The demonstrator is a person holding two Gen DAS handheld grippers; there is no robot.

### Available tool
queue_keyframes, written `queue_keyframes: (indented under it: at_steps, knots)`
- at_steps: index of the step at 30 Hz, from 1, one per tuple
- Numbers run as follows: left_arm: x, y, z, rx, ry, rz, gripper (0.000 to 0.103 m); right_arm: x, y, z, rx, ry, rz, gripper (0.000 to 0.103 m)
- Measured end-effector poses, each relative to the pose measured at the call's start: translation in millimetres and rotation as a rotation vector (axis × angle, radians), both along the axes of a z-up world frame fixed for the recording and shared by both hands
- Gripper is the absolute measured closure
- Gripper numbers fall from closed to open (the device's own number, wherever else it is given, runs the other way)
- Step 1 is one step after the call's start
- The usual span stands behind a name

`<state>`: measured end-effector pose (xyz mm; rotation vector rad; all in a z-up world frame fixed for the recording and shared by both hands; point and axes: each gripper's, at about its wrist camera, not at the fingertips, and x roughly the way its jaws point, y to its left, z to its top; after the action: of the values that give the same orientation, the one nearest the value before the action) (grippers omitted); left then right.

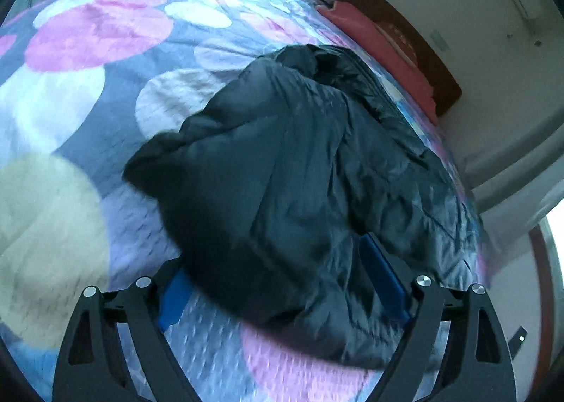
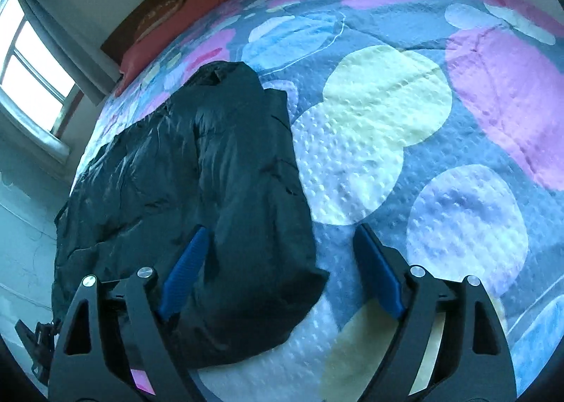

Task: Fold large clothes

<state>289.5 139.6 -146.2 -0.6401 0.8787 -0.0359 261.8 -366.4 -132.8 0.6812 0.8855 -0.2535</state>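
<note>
A large black puffer jacket (image 1: 299, 172) lies bunched on a bedspread with big coloured circles (image 1: 88, 102). My left gripper (image 1: 278, 282) is open, its blue pads (image 1: 384, 278) wide apart just above the jacket's near edge, not closed on it. In the right wrist view the jacket (image 2: 211, 172) lies left of centre with a sleeve or folded flap reaching toward me. My right gripper (image 2: 278, 271) is open, its left blue pad (image 2: 187, 268) over the jacket and its right pad (image 2: 377, 271) over the bedspread (image 2: 423, 155).
A red pillow (image 1: 380, 49) and dark wooden headboard (image 1: 416, 38) lie at the bed's far end. A window (image 2: 28, 60) and white walls flank the bed. The bed edge runs close to the jacket's far side (image 1: 469, 190).
</note>
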Motion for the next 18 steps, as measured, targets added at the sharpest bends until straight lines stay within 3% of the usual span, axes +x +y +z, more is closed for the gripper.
queue_keyframes:
  at_steps: [1,2,3,4,5,7,9,13,18]
  knots:
    - [2.4,2.2,-0.5,-0.018,-0.002,0.019,0.017,0.5,3.7,-0.5,-0.010,0.003,0.001,0.019]
    - [3.5,6.5,-1.7,-0.058,-0.010,0.056,0.017,2.1,8.7,-0.4,-0.029,0.006,0.004,0.026]
    - [3.8,10.1,-3.3,-0.080,-0.008,0.090,0.025,3.2,11.9,-0.4,-0.039,0.005,0.008,0.041]
    - [4.7,10.5,-3.2,-0.059,0.008,0.111,0.047,4.1,15.9,-0.1,-0.045,0.000,0.006,0.043]
    - [6.2,10.5,-2.6,-0.028,0.024,0.112,0.049,5.1,17.4,-0.5,-0.036,-0.008,0.007,0.050]
    - [8.8,10.5,-2.0,-0.028,0.011,0.080,0.063,4.2,18.4,1.1,-0.028,-0.025,0.009,0.060]
    - [7.7,12.6,-2.9,-0.033,0.006,0.069,0.069,-0.1,18.0,5.2,-0.025,-0.047,0.021,0.072]
    - [-4.4,11.4,6.1,-0.030,-0.025,0.062,0.076,-11.2,16.8,14.2,-0.014,-0.076,0.041,0.078]
    - [-27.5,20.1,15.1,-0.031,-0.044,0.049,0.077,-35.6,17.2,20.2,-0.003,-0.088,0.054,0.079]
